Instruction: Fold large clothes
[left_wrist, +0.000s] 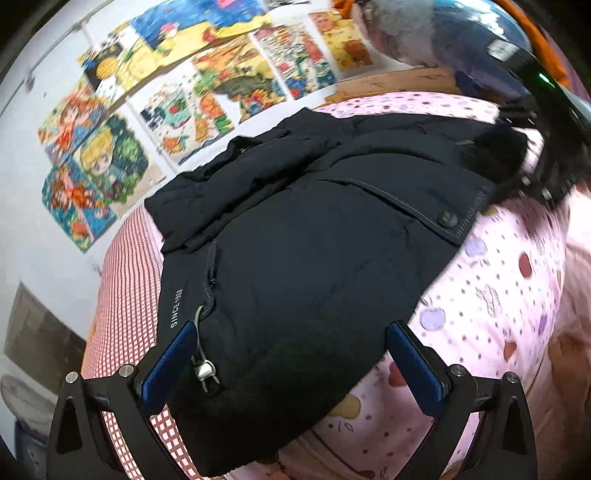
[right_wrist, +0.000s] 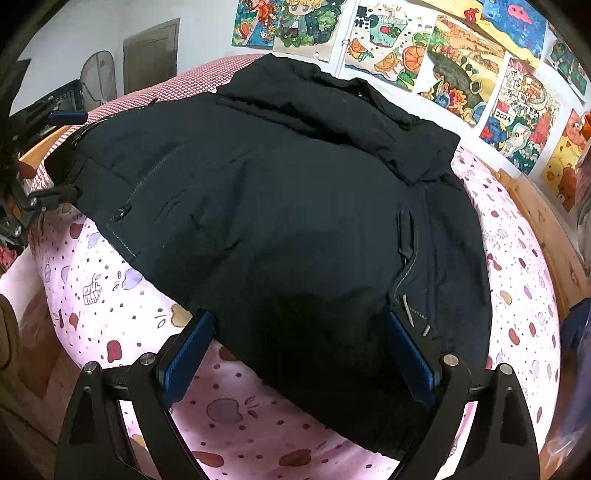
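**A:** Where is the coat from where you stand?

**B:** The big black puffy coat (left_wrist: 295, 236) lies flat on the bed with the pink spotted sheet (left_wrist: 498, 295). It is right in front of both of your tools. Its long way runs across you, from one tool to the other.

**A:** Which tool is closer to it?

**B:** Both are at an edge, one at each end of the long way. Your left hand-held gripper (left_wrist: 291, 354) sits at the edge with the white letters and the silver zip pull (left_wrist: 207, 371). Your right hand-held gripper (right_wrist: 299, 350) sits at the other edge, by a pocket with a grey cord (right_wrist: 406, 308). So neither hand has to go far.

**A:** Are the tools holding anything?

**B:** No. On each one the blue pads stand wide apart, with coat cloth in the gap. They are not pinching it yet.

**A:** So what do you think comes next?

**B:** I think you close each tool on the edge in front of it. Then you can lift both corners and bring them over toward the far side, by the wall with the bright drawings (right_wrist: 461, 66). The coat looks thick, so take a big bite of cloth.
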